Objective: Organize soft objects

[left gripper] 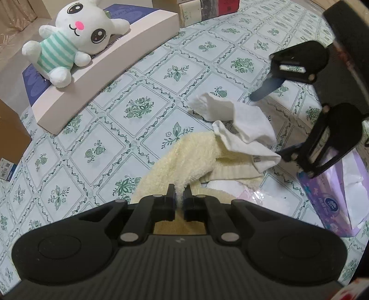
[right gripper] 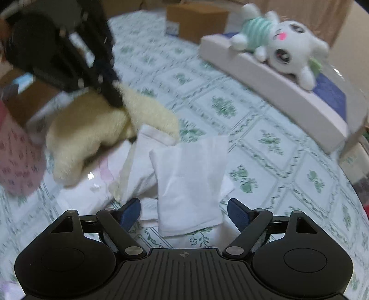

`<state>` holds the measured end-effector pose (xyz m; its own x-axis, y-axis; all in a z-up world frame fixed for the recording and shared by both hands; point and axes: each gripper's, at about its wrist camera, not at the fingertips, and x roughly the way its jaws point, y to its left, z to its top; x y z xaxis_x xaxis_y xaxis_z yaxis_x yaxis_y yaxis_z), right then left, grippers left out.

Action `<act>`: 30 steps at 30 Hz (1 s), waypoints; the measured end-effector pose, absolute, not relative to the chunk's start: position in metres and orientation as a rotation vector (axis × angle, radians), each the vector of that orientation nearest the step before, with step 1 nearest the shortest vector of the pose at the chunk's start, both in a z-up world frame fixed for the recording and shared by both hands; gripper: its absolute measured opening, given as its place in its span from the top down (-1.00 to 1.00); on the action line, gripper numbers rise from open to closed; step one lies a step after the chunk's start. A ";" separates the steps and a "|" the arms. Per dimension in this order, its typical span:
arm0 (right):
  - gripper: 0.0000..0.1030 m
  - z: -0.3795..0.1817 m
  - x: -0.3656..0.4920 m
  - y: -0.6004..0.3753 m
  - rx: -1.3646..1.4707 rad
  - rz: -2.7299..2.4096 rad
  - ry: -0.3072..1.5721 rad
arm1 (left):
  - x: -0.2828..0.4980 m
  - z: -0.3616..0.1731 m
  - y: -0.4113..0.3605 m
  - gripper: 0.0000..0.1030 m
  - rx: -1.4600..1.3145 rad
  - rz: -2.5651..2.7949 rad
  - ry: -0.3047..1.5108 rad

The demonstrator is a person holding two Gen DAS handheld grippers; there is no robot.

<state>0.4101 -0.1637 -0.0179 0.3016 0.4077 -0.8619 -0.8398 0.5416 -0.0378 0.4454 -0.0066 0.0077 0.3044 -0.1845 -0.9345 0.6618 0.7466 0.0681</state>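
My left gripper (left gripper: 179, 196) is shut on a cream fluffy towel (left gripper: 184, 157), which is lifted and hangs in the right wrist view (right gripper: 92, 133). A white cloth (left gripper: 244, 129) lies draped over the towel's far edge. In the right wrist view the white cloth (right gripper: 189, 180) lies folded on the table between my right gripper's open jaws. My right gripper (right gripper: 183, 213) is open and empty; in the left wrist view it (left gripper: 267, 124) hovers over the cloth's right side. A white plush bunny in a green striped shirt (left gripper: 73, 39) lies on a pale flat box (left gripper: 110, 67).
The table has a green floral cloth (left gripper: 115, 138). A purple tissue pack (left gripper: 336, 193) lies at the right. Cardboard boxes (left gripper: 198, 9) stand at the back. A brown box (right gripper: 196, 20) stands behind the plush. A pink patterned item (right gripper: 18, 161) sits at the left.
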 end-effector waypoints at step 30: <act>0.78 0.128 0.361 -0.173 -0.451 0.713 0.700 | 0.393 0.150 0.001 0.93 0.520 -0.430 0.890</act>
<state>0.3608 -0.1733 0.1278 0.5484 0.4361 -0.7135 -0.7213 0.6784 -0.1398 0.3932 0.0006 0.1499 0.5601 -0.1378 -0.8169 0.5546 0.7949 0.2461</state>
